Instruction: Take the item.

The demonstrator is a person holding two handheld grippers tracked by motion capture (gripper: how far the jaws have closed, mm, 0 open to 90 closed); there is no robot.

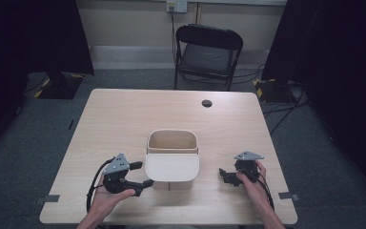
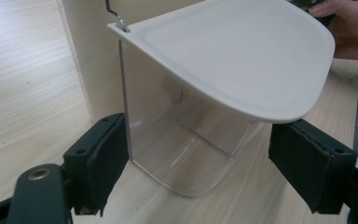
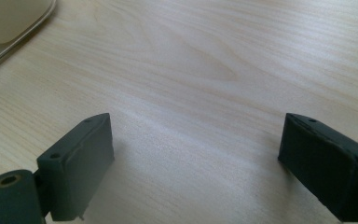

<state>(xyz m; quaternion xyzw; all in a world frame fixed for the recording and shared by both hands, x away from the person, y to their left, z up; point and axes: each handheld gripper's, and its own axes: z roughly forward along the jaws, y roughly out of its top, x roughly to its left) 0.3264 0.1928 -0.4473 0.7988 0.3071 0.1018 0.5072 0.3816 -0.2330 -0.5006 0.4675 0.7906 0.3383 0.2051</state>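
My left gripper [image 1: 140, 183] is nearer: its jaws stand wide apart, straddling the clear front of the bin [image 2: 186, 154] at mid-table, under the lid [image 2: 242, 51]. My right gripper [image 1: 228, 175], also spread and empty, sits well apart over bare table [image 3: 205, 70].

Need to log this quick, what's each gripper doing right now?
Left gripper: open, jaws either side of the bin's clear front, not gripping.
Right gripper: open, holding nothing, over the table.
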